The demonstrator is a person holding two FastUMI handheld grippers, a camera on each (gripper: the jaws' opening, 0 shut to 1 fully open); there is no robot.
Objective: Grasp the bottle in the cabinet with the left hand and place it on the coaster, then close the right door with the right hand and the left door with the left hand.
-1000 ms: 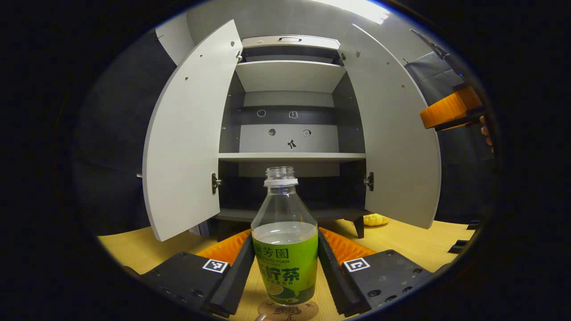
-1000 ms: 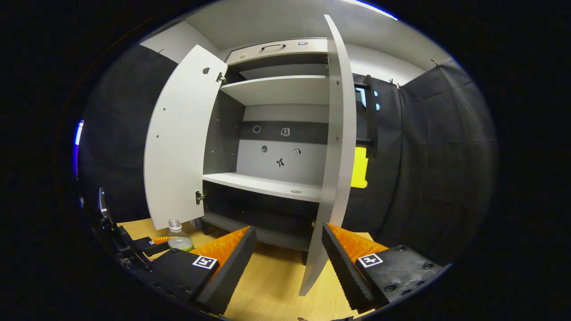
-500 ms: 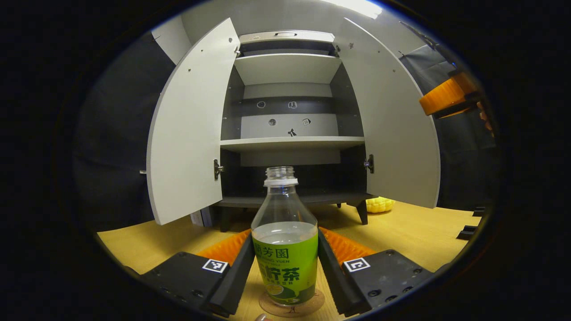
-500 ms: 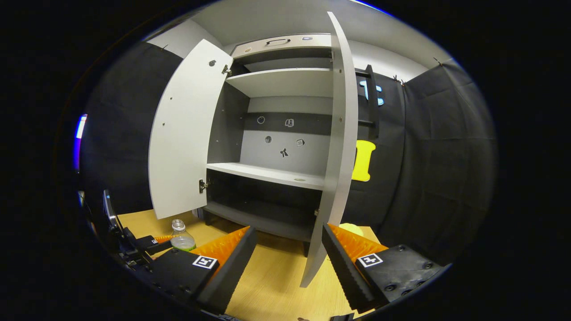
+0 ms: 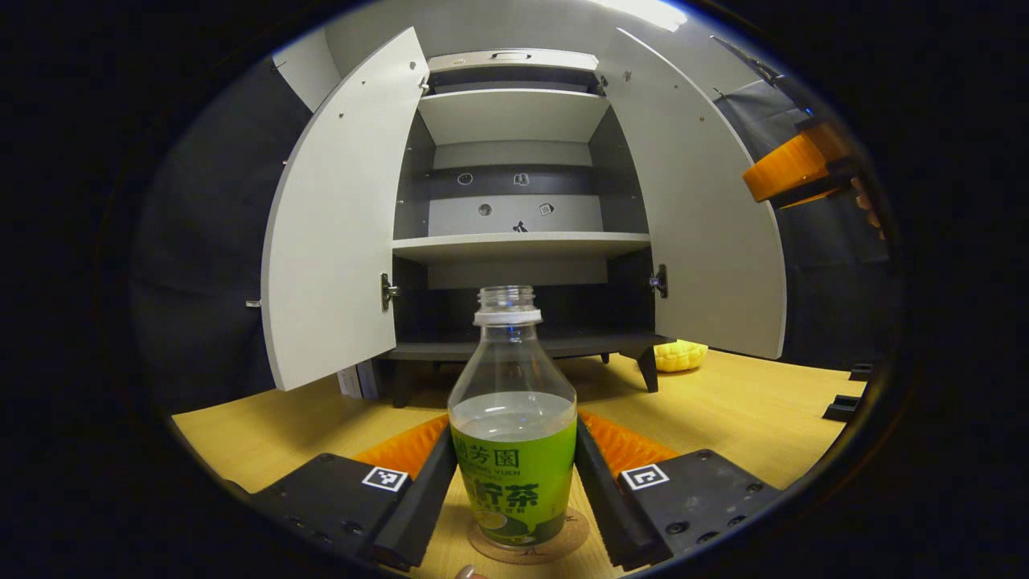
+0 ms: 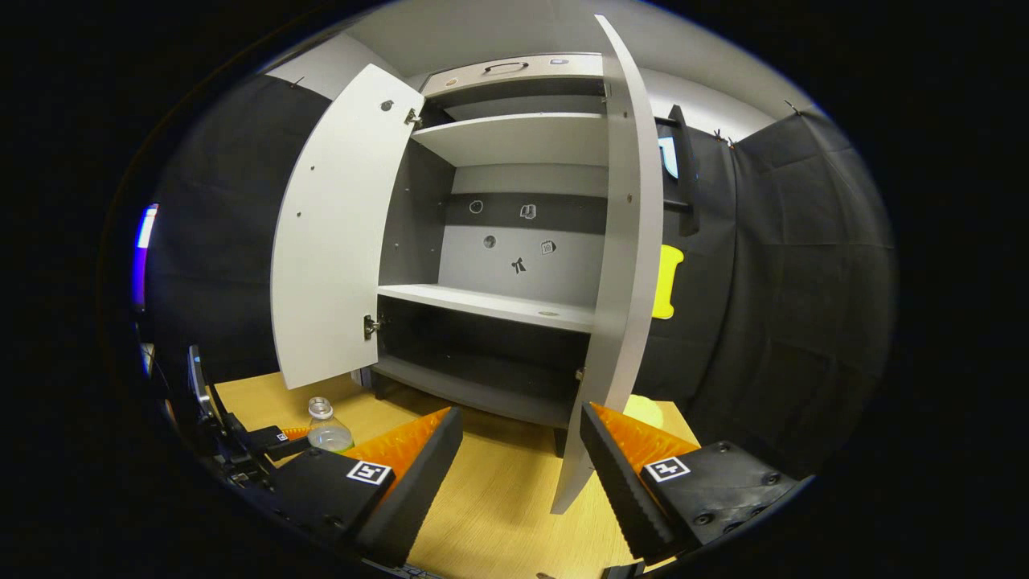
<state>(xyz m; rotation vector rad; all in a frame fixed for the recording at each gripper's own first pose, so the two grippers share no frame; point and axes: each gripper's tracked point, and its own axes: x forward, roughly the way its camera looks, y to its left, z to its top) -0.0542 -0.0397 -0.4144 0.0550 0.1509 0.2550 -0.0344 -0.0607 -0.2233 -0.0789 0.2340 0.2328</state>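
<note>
In the left gripper view a clear bottle (image 5: 514, 458) with a green label and no cap stands upright on the round cork coaster (image 5: 563, 540). My left gripper (image 5: 514, 426) is shut on it, one black finger against each side of the label. The grey cabinet (image 5: 514, 241) behind has its left door (image 5: 330, 217) and right door (image 5: 699, 209) wide open. In the right gripper view my right gripper (image 6: 518, 450) is open, and the right door (image 6: 619, 305) stands edge-on beyond the gap, untouched. The bottle (image 6: 325, 428) is at the lower left.
The cabinet stands on a wooden table (image 5: 748, 410) and its shelves (image 5: 518, 241) are bare. A yellow corn-like object (image 5: 679, 354) lies by the cabinet's right leg. My right gripper's orange finger (image 5: 792, 169) hangs outside the right door. Black cloth walls surround the table.
The left gripper has come down with the bottle, whose base now rests on the coaster. The right gripper has shifted slightly, so the right door's edge sits a little more to the right.
</note>
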